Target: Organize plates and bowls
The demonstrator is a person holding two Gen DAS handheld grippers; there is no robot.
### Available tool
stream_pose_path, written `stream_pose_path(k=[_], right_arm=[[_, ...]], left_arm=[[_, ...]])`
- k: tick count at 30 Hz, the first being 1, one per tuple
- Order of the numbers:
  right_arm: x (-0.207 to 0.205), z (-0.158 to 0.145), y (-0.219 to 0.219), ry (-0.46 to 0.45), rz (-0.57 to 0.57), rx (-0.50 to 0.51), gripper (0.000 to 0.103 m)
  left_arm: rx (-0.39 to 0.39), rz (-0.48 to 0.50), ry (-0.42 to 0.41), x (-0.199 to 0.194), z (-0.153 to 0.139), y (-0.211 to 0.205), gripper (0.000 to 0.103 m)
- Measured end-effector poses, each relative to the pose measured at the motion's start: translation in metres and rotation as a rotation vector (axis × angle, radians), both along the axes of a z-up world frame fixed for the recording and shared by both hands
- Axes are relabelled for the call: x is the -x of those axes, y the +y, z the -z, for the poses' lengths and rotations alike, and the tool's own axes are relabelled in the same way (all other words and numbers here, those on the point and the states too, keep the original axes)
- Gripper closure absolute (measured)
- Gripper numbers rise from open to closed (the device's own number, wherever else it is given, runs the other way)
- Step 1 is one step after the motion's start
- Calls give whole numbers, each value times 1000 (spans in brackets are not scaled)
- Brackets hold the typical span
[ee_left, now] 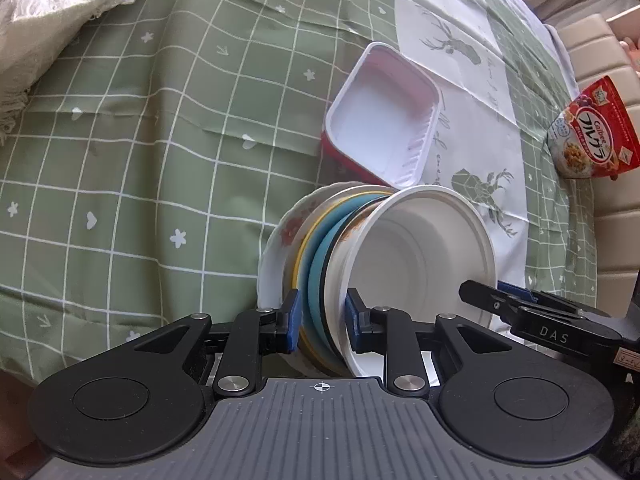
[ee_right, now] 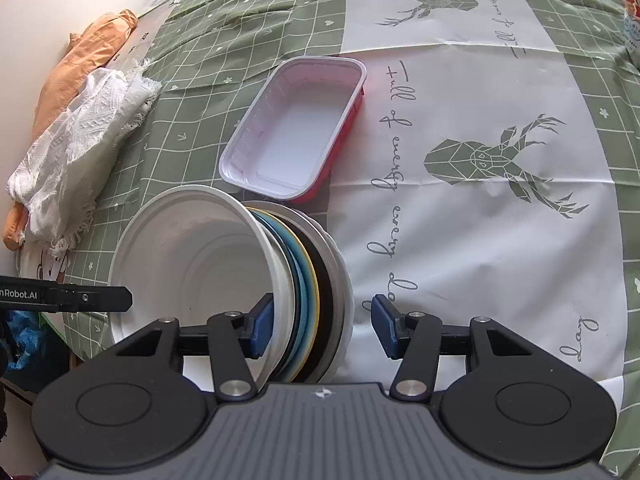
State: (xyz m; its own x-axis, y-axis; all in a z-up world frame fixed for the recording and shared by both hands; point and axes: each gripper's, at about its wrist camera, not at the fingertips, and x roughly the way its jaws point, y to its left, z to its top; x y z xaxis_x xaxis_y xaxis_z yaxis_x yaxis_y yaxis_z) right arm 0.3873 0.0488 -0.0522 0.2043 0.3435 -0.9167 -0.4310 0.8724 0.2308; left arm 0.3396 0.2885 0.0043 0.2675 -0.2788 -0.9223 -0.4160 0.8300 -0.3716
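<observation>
Left wrist view: I am holding the left gripper (ee_left: 322,318) over the edge of the stack (ee_left: 320,264), which is standing on edge. Its blue pads are clamped across the yellow-rimmed and teal plates and the wall of the white bowl (ee_left: 420,256); the floral plate (ee_left: 276,248) is sitting outside the left pad.

To the stack's right, the right gripper (ee_right: 322,324) is straddling the same stack from the opposite side. One pad is inside the white bowl against its wall; the other is standing apart from the outermost plate, with tablecloth (ee_right: 480,220) showing between. So its jaws are apart, not pressing.

Progress, my judgement: the round pieces are already nested together, so gathering is mostly done. The red tray (ee_left: 380,128) with the white liner is lying just beyond the stack, not yet joined to anything. The stack is tilted and needs setting down flat; slipping of the unclamped floral plate is the risk. The cereal packet (ee_left: 588,136) is sitting far right, near the table's edge.
</observation>
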Motion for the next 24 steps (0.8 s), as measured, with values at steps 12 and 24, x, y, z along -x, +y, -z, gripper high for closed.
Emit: stream_pose_path(k=[12,24], right_arm=[[-34,-57,-7,-41,23,-110,43],[-132,-6,28,-6,74,-24,25]], left_arm=[[-35,34,-156,-45,-56,22,80],[-117,172,-128,-167,20,31,79]])
